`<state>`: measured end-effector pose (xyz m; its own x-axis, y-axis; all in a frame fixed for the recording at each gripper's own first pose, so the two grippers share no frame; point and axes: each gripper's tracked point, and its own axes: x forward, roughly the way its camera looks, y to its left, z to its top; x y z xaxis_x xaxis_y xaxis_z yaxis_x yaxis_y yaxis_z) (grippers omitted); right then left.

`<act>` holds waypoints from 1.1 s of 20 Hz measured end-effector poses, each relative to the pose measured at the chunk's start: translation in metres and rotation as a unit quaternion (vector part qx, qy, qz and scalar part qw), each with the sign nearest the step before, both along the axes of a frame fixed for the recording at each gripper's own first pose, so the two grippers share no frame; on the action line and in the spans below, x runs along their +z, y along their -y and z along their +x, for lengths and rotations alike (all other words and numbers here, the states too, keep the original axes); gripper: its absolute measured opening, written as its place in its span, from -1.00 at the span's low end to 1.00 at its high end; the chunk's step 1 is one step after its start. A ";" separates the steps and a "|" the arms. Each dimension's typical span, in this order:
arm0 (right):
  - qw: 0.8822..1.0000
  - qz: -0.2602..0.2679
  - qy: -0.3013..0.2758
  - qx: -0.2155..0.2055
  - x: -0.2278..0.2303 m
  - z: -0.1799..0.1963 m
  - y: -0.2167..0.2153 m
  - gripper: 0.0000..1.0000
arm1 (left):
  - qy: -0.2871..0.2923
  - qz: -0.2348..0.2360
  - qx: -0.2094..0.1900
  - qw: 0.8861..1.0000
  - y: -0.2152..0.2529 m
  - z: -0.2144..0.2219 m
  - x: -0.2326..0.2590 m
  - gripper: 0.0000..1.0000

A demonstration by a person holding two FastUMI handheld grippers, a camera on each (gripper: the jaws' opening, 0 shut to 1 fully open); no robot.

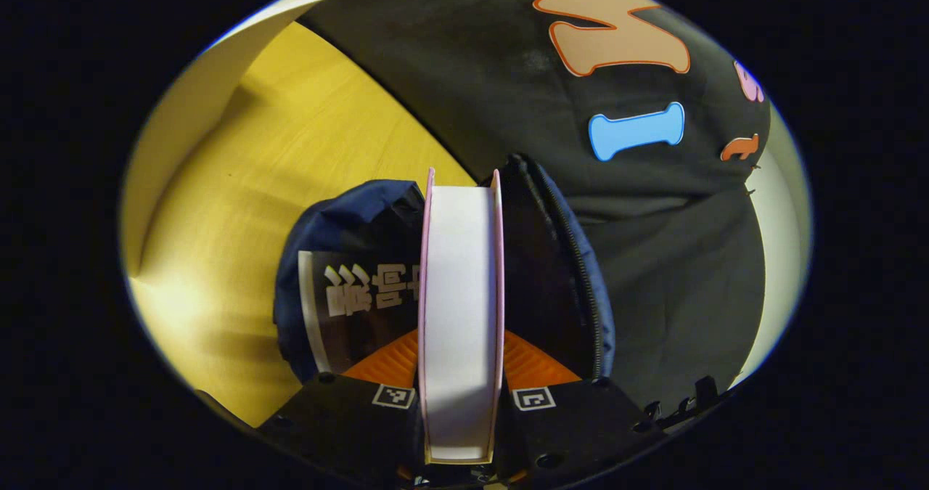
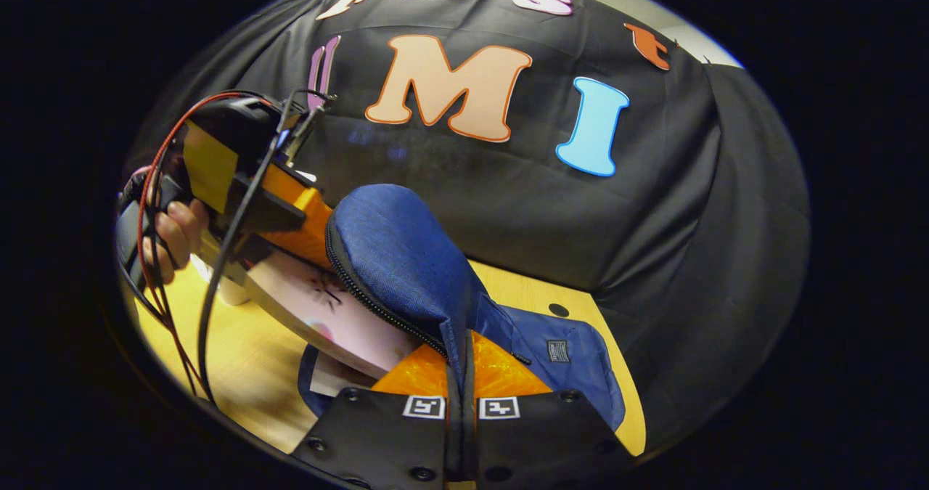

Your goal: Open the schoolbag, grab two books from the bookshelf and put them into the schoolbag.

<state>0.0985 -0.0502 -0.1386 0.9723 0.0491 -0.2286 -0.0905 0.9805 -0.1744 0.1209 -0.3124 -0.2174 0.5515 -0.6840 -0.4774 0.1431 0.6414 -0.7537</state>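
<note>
In the left gripper view my left gripper [image 1: 461,374] is shut on a pink-covered book [image 1: 461,279], seen edge-on with white pages, pointing into the open navy schoolbag [image 1: 341,214]. A dark book [image 1: 355,316] with white characters lies inside the bag, left of the pink one. In the right gripper view my right gripper [image 2: 461,395] is shut on the schoolbag flap [image 2: 395,258], holding it lifted. The left gripper [image 2: 290,210], held by a hand [image 2: 174,232], pushes the pink book [image 2: 341,316] under that flap.
The bag rests on a yellow wooden table [image 1: 290,134]. A white panel [image 1: 210,83] rises at the table's far left in the left gripper view. Black cloth wall [image 2: 508,185] stands close behind the bag. Red and black cables [image 2: 156,258] hang from the left gripper.
</note>
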 end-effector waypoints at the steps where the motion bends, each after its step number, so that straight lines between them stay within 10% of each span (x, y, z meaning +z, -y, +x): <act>1: 1.000 -0.001 0.004 0.002 0.000 0.002 -0.001 -0.93 | 0.003 -0.008 -0.001 1.000 0.004 0.002 -0.004 -0.31; 16: 1.000 0.000 0.026 0.009 0.000 0.004 -0.007 -0.94 | -0.038 -0.087 -0.011 0.995 0.040 0.000 -0.067 -0.30; 22: 1.000 0.012 0.008 0.025 -0.008 0.000 -0.012 -0.87 | -0.042 -0.020 0.002 0.999 0.017 -0.006 -0.068 0.05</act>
